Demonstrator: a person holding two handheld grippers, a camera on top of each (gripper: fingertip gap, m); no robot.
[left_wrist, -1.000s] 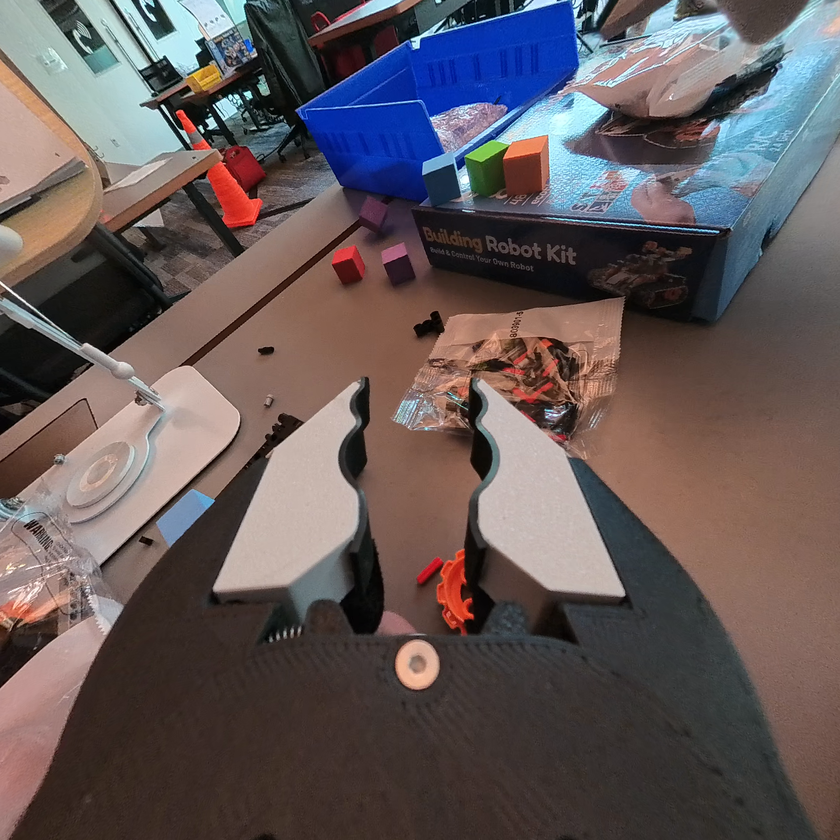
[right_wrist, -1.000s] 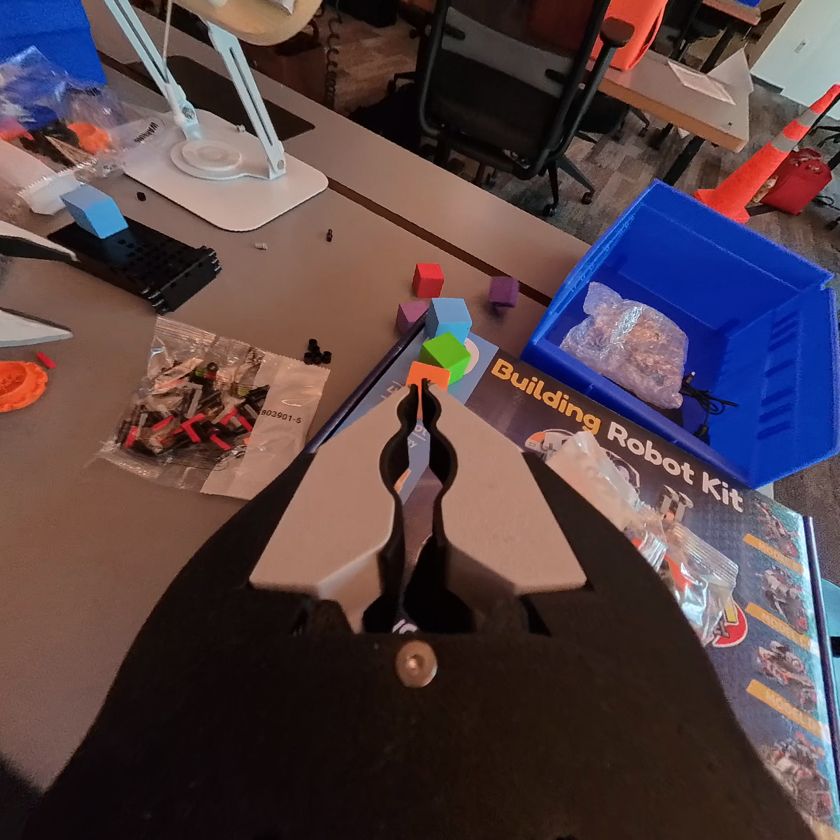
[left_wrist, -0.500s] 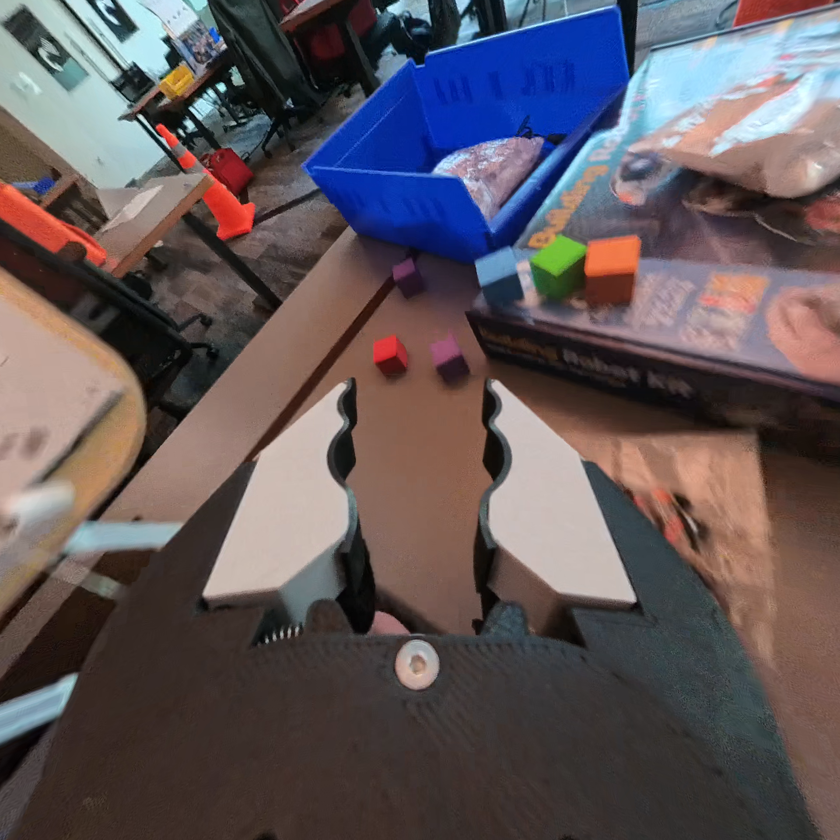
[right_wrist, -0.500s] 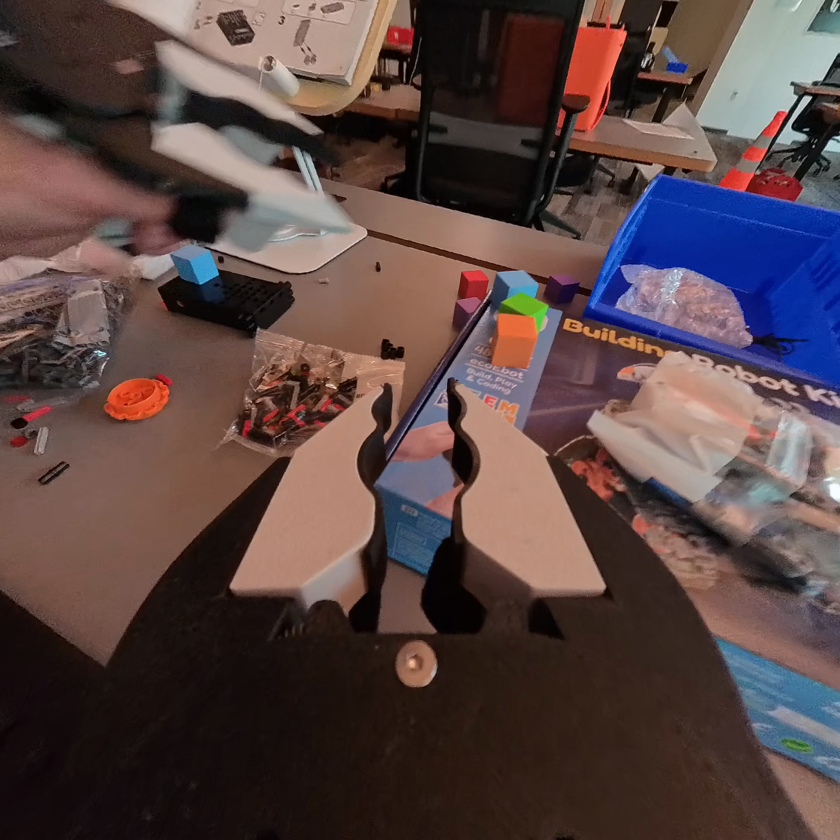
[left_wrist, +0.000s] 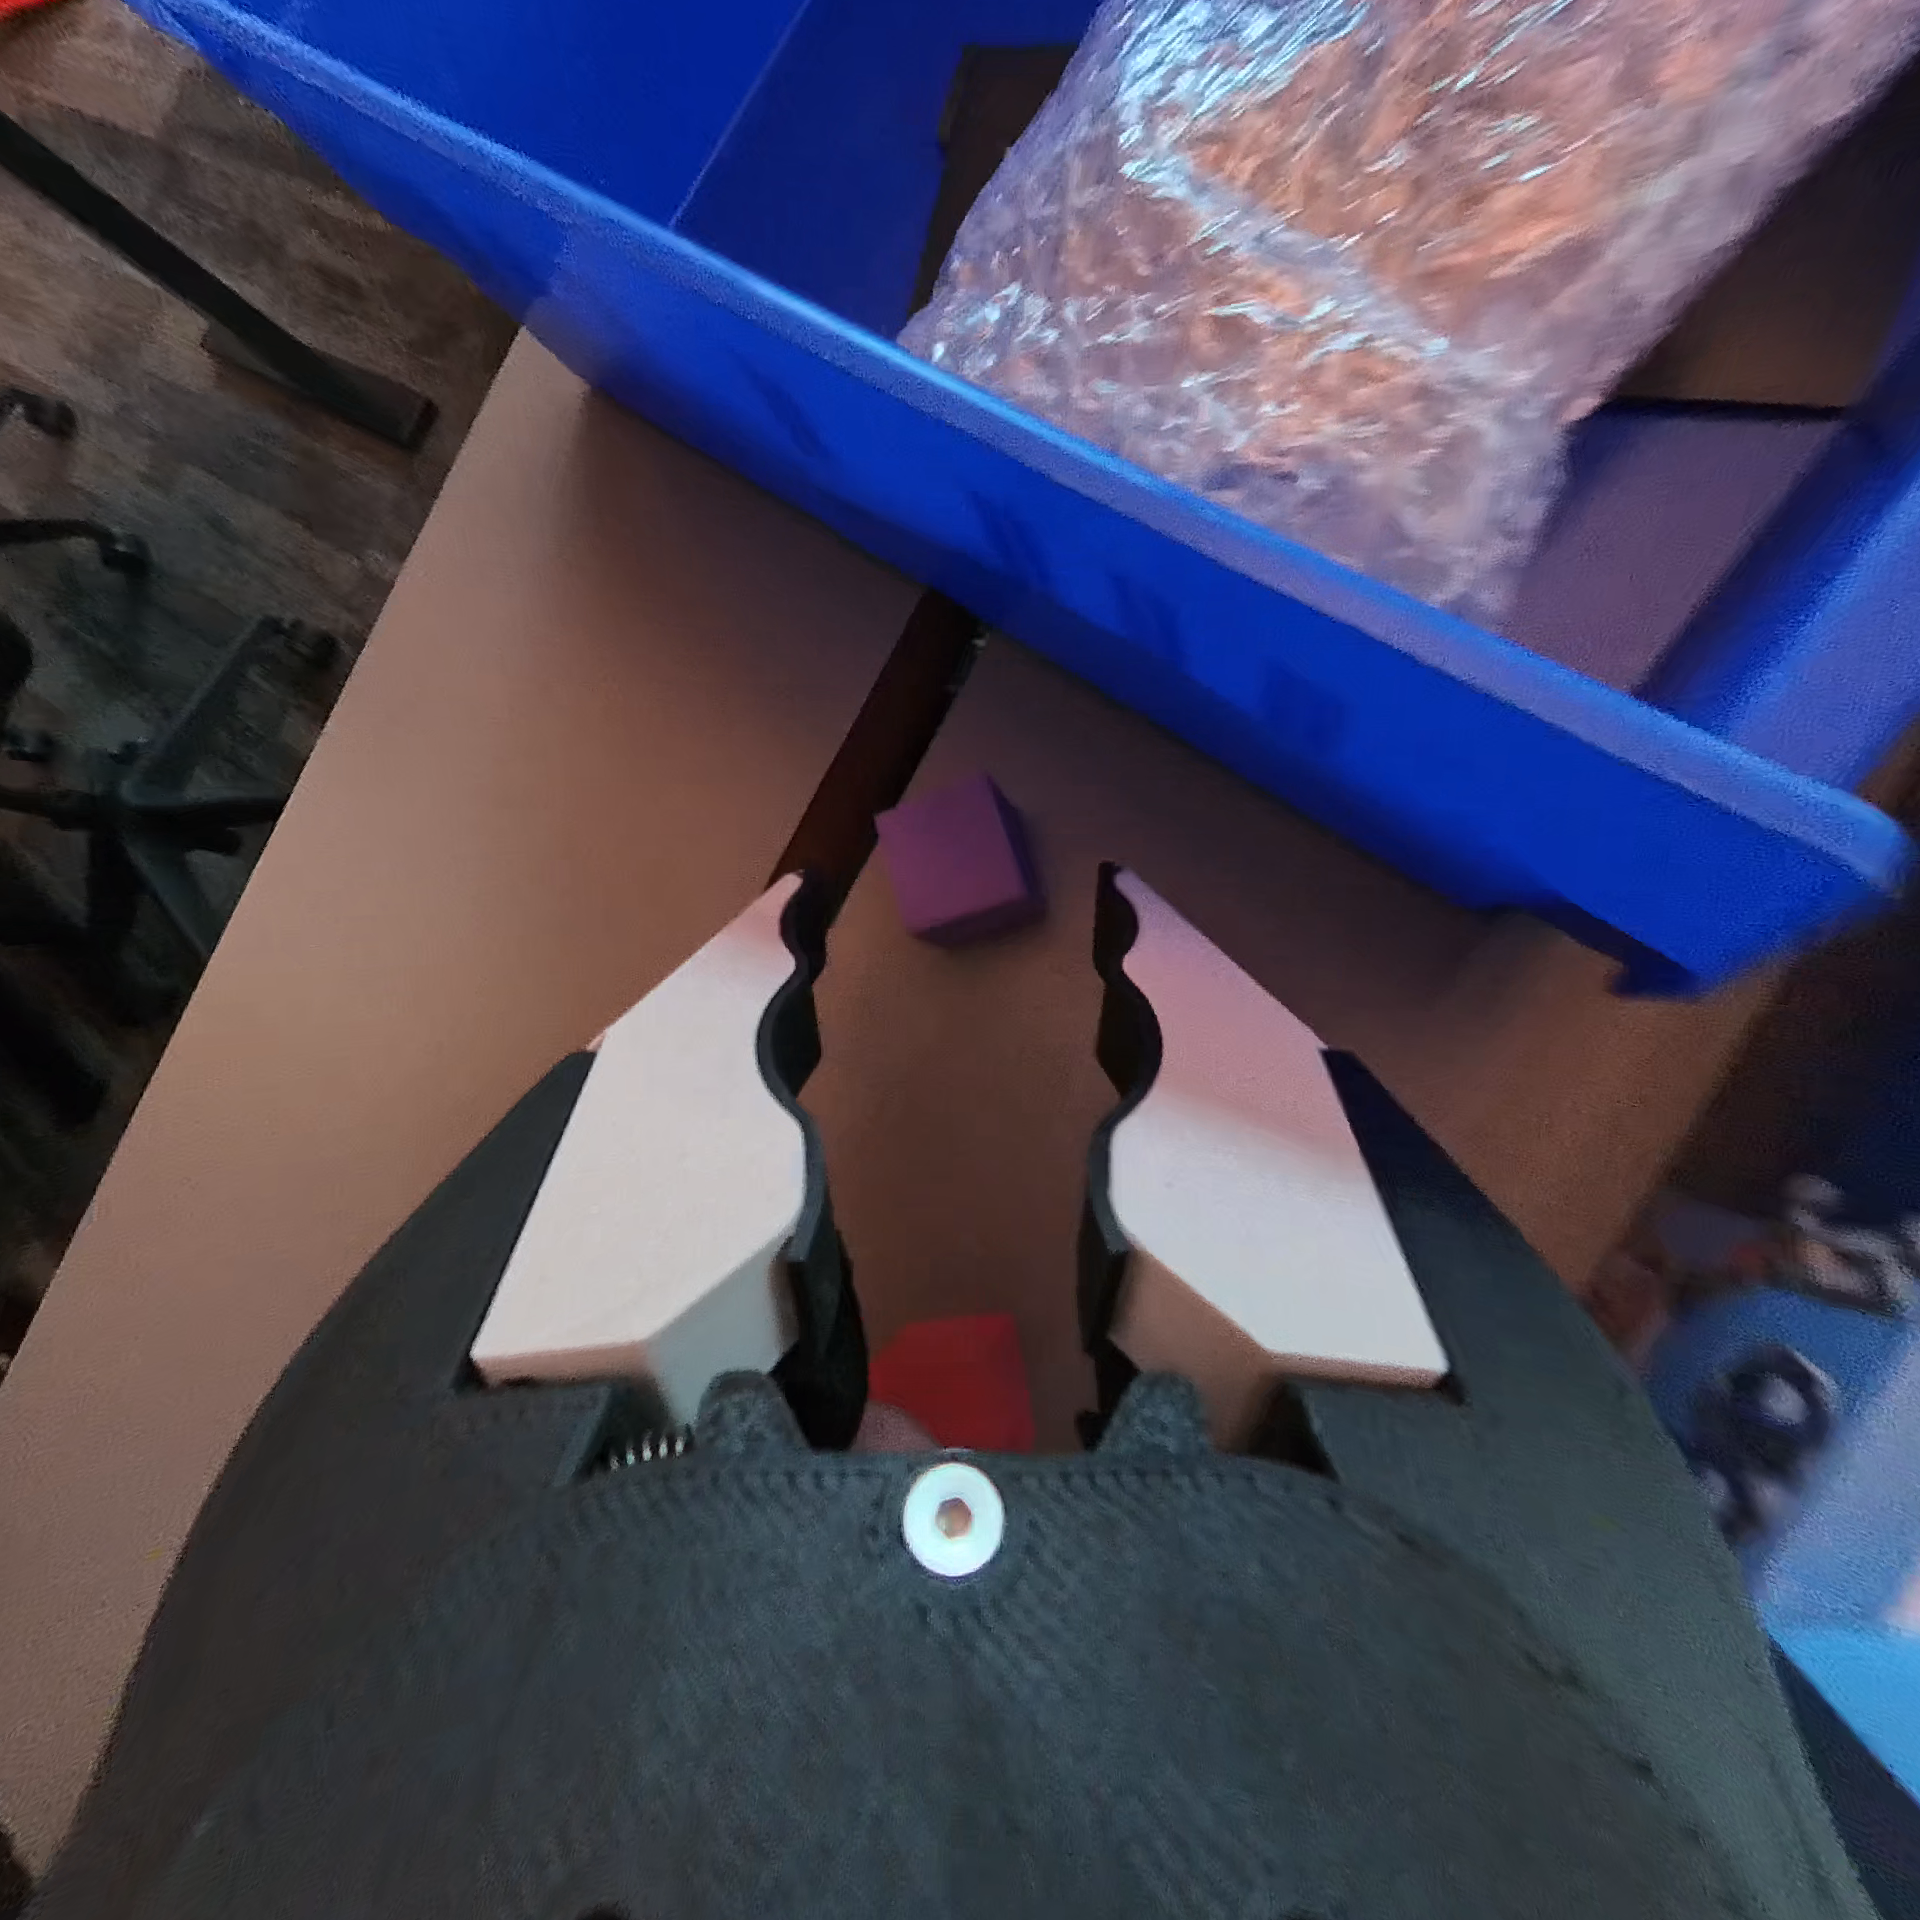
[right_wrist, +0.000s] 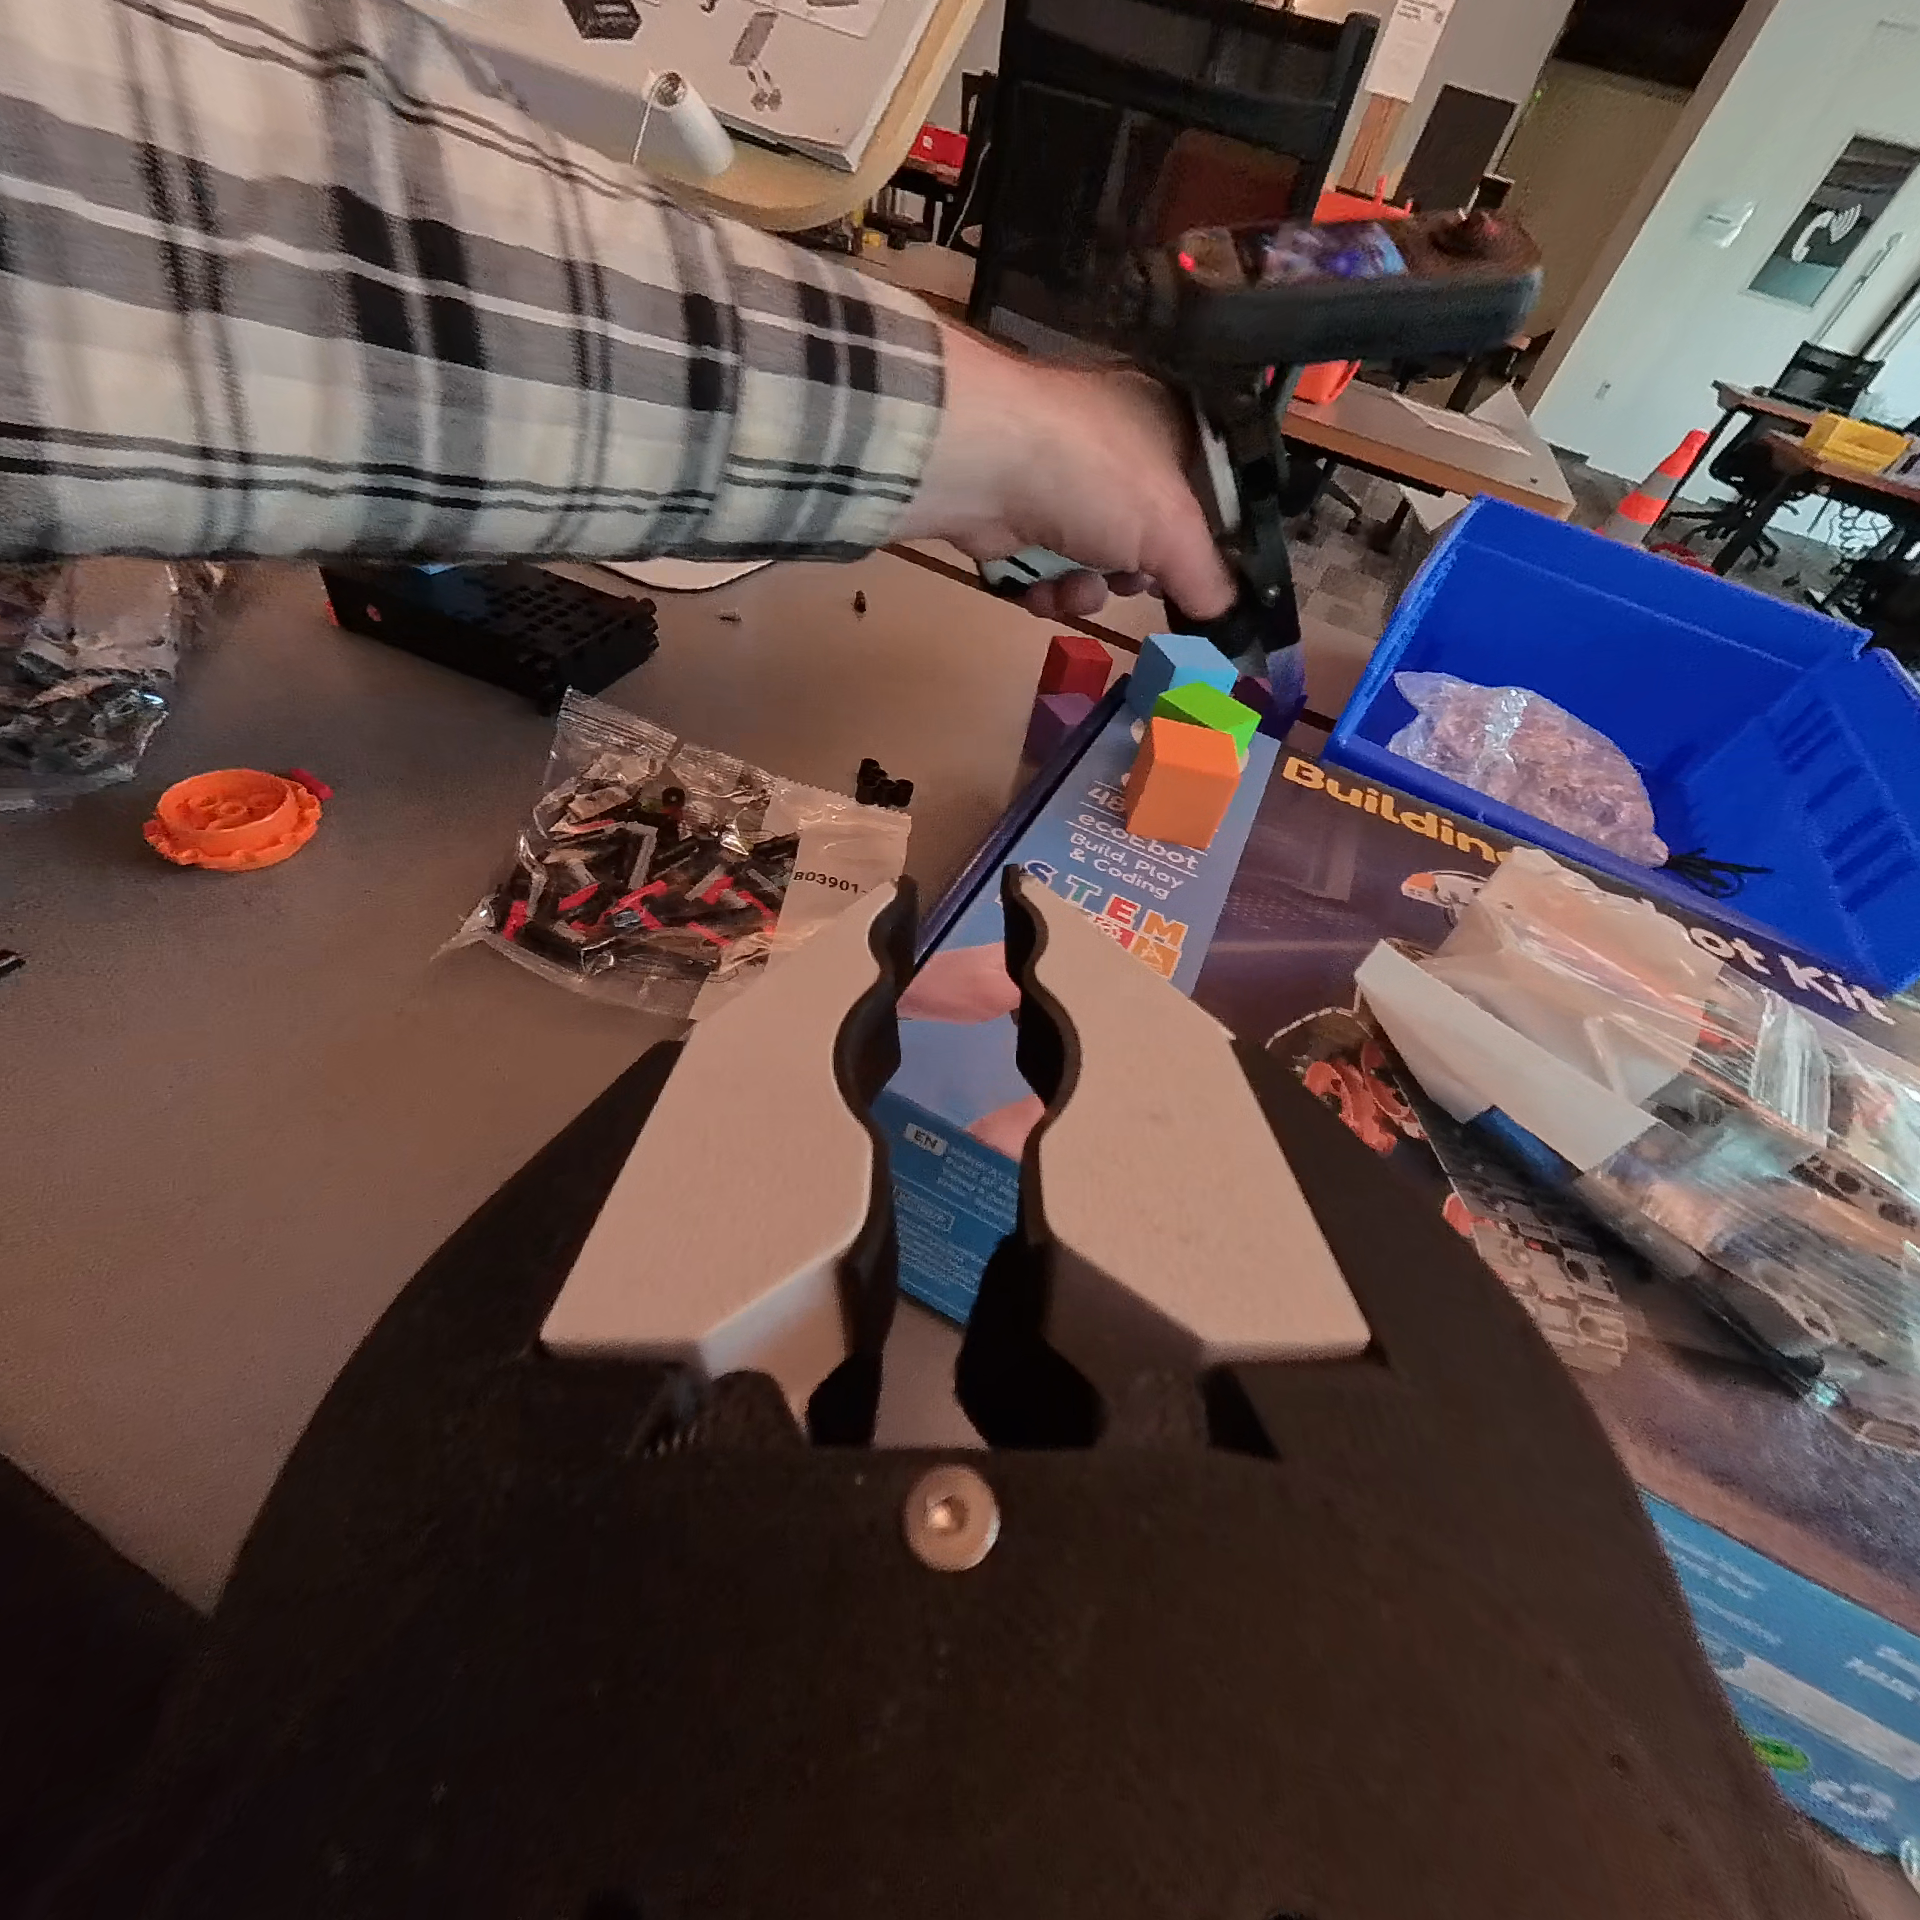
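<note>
While the left gripper (left_wrist: 951, 883) hangs tilted down over the tan table (left_wrist: 582, 644), its jaws stand wide apart with nothing between them. A small purple cube (left_wrist: 956, 873) sits on the table just beyond the fingertips, in line with the gap and a little toward the left finger, one corner turned toward the camera, its faces matte. Farther back under the gripper, a red cube (left_wrist: 956, 1371) shows between the finger roots, partly hidden. Ahead, the smooth plastic wall of a blue bin (left_wrist: 1143, 582) runs slantwise across the view, and a crinkled clear bag (left_wrist: 1351, 260) lies inside it.

From the right wrist view, the right gripper (right_wrist: 961, 894) hovers over the near end of a long printed cardboard kit box (right_wrist: 1101, 904), jaws narrowly parted and empty. The box's long axis runs away toward the blue bin. On its far end stand an orange cube (right_wrist: 1184, 779), a green cube (right_wrist: 1205, 712) and a light blue cube (right_wrist: 1179, 670), close together in a row. A hand (right_wrist: 1060, 488) in a plaid sleeve (right_wrist: 468, 343) holds the left gripper down beside them. On the table lie a clear packet of small dark parts (right_wrist: 665, 883) and a toothed orange disc (right_wrist: 234, 821).
</note>
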